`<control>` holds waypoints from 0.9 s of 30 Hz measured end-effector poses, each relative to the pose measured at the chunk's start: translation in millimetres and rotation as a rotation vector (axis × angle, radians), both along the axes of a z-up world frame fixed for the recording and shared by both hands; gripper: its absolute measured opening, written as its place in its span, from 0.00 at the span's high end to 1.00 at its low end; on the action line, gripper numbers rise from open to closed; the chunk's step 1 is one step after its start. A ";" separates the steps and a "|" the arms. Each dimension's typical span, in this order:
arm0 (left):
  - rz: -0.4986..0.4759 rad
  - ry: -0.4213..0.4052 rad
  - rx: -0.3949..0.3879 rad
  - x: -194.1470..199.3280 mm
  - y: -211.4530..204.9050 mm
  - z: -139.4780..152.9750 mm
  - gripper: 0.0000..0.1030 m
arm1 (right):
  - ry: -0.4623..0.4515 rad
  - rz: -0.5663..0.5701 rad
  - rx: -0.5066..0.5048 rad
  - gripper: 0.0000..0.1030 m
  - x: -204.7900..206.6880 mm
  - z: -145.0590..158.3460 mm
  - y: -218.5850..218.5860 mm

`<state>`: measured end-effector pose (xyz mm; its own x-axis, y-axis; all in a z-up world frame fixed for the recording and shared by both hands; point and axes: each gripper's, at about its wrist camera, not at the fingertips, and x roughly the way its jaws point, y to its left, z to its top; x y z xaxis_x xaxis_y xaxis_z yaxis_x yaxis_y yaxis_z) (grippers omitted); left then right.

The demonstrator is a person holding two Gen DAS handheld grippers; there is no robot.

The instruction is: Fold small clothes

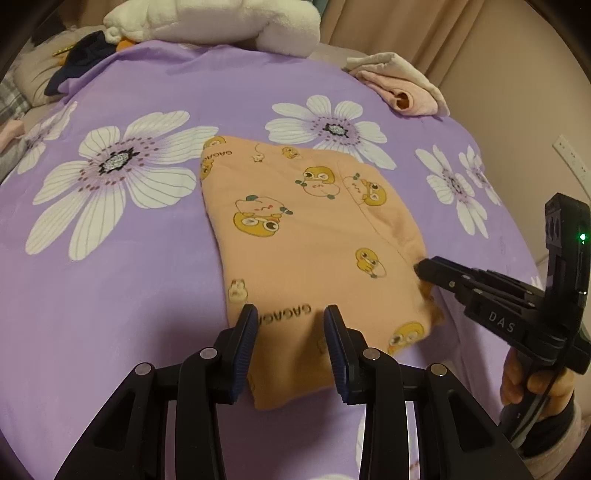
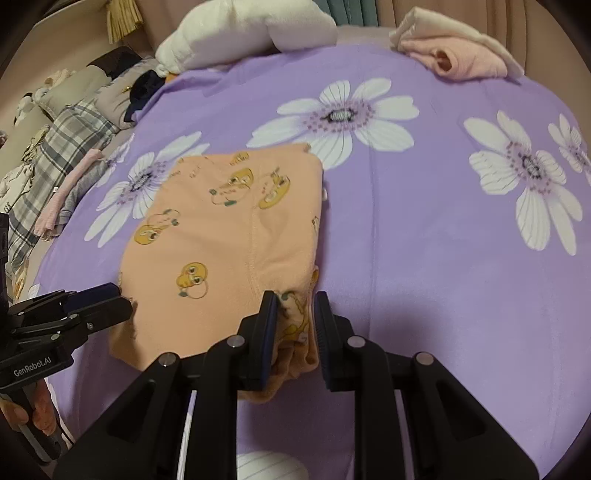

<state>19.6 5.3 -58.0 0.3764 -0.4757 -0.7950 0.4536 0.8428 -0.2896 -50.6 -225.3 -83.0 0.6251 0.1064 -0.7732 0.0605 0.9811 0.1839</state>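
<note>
A peach garment with yellow duck prints (image 1: 306,236) lies folded flat on the purple flowered bedspread (image 1: 110,280); it also shows in the right wrist view (image 2: 221,236). My left gripper (image 1: 290,314) is open, its fingers straddling the garment's near edge. My right gripper (image 2: 295,299) is open with its fingers either side of the garment's near right corner. The right gripper also shows at the garment's right edge in the left wrist view (image 1: 421,267). The left gripper shows at the garment's left edge in the right wrist view (image 2: 118,295).
A folded pink and cream cloth (image 1: 402,86) lies at the far right of the bed, also in the right wrist view (image 2: 458,55). A white plush pillow (image 1: 221,22) sits at the back. Dark clothes (image 1: 85,55) and plaid fabric (image 2: 62,147) lie at the left.
</note>
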 end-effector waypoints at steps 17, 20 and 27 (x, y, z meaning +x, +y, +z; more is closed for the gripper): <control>0.090 0.051 0.007 -13.8 29.0 3.0 0.63 | 0.001 -0.025 -0.075 0.72 -21.9 7.8 0.3; 0.100 0.054 0.003 -17.4 29.4 18.2 0.30 | -0.029 -0.039 -0.092 0.37 -34.5 26.6 0.0; 0.136 -0.021 0.087 -38.9 25.8 64.9 0.14 | -0.063 -0.057 -0.095 0.03 -64.6 67.5 6.7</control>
